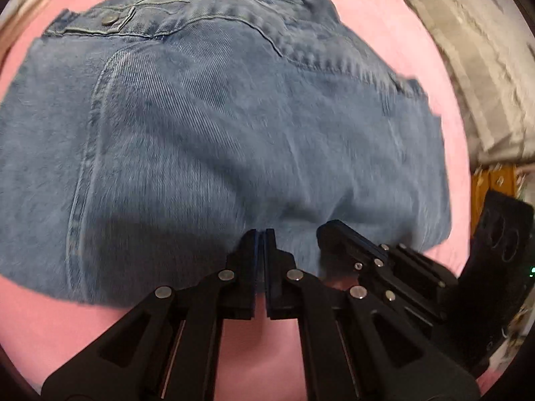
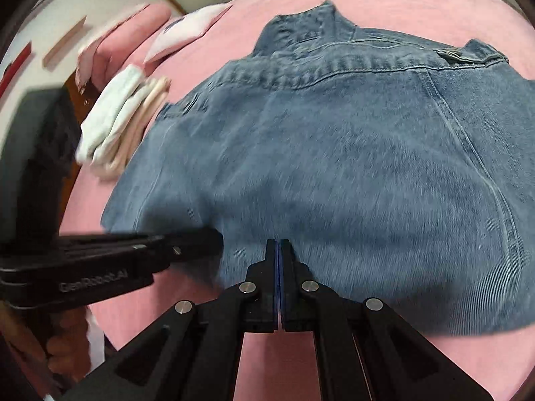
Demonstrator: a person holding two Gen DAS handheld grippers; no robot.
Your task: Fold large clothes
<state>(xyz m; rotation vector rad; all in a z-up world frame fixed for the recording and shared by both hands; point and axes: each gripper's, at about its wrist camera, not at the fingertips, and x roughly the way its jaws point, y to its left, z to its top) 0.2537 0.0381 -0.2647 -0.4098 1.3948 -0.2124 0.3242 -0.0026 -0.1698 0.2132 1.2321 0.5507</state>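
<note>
Both my grippers, left (image 1: 260,234) and right (image 2: 278,244), are pinched shut on the near hem of the denim jacket (image 1: 234,127), side by side. The jacket lies back-up on the pink sheet (image 1: 60,327), collar far from me. I should lift both together, level, and carry the hem toward the collar (image 2: 311,23), clear of the folded stack (image 2: 117,117).

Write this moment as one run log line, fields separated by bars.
denim jacket flat on pink sheet | left gripper shut at hem | right gripper shut at hem
</note>
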